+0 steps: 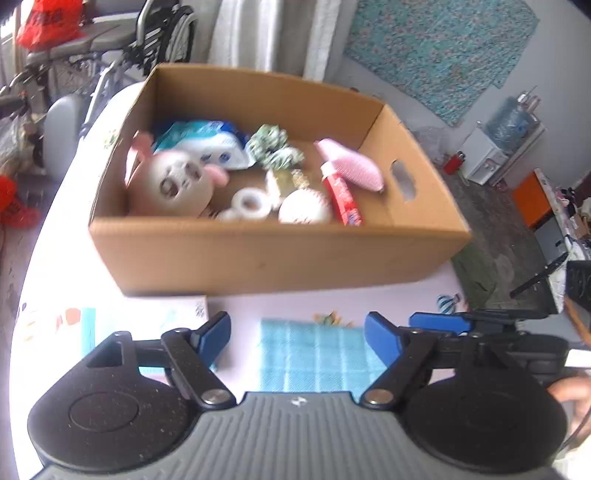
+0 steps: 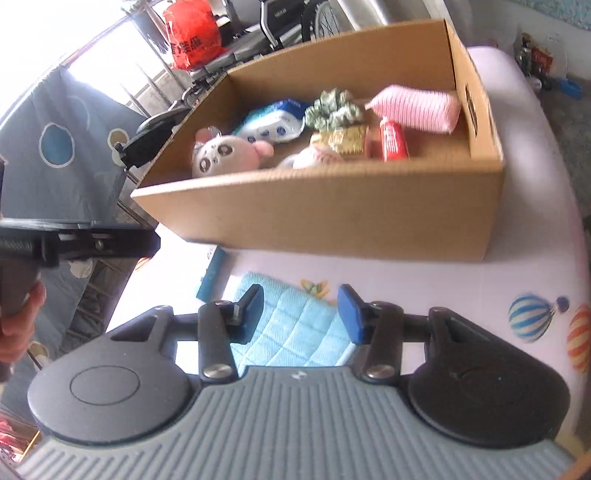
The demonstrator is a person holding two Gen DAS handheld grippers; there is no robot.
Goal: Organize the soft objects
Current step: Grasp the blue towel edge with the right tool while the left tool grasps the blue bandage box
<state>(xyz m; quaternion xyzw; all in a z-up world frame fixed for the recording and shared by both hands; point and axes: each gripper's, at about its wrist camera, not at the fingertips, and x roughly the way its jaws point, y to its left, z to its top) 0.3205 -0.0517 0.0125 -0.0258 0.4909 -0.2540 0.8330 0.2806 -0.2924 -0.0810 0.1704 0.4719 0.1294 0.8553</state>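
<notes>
A light blue quilted cloth (image 1: 314,354) (image 2: 295,325) lies flat on the table in front of an open cardboard box (image 1: 258,254) (image 2: 332,218). Inside the box are a panda plush (image 1: 177,184) (image 2: 221,155), a tissue pack (image 1: 207,142), green scrunchies (image 1: 273,147), a pink knitted pouch (image 1: 351,166) (image 2: 417,107), a baseball (image 1: 304,206) and a red tube (image 1: 343,199). My left gripper (image 1: 295,328) hovers over the cloth's far edge, open with nothing in it. My right gripper (image 2: 300,299) hangs over the same cloth, jaws partly apart, pads not pressing it.
A flat white and blue carton (image 1: 147,314) (image 2: 212,273) lies left of the cloth, against the box front. The pale tabletop (image 2: 528,317) with balloon prints ends close on the right. A wheelchair (image 1: 162,33) and a red bag (image 2: 192,33) stand behind the box.
</notes>
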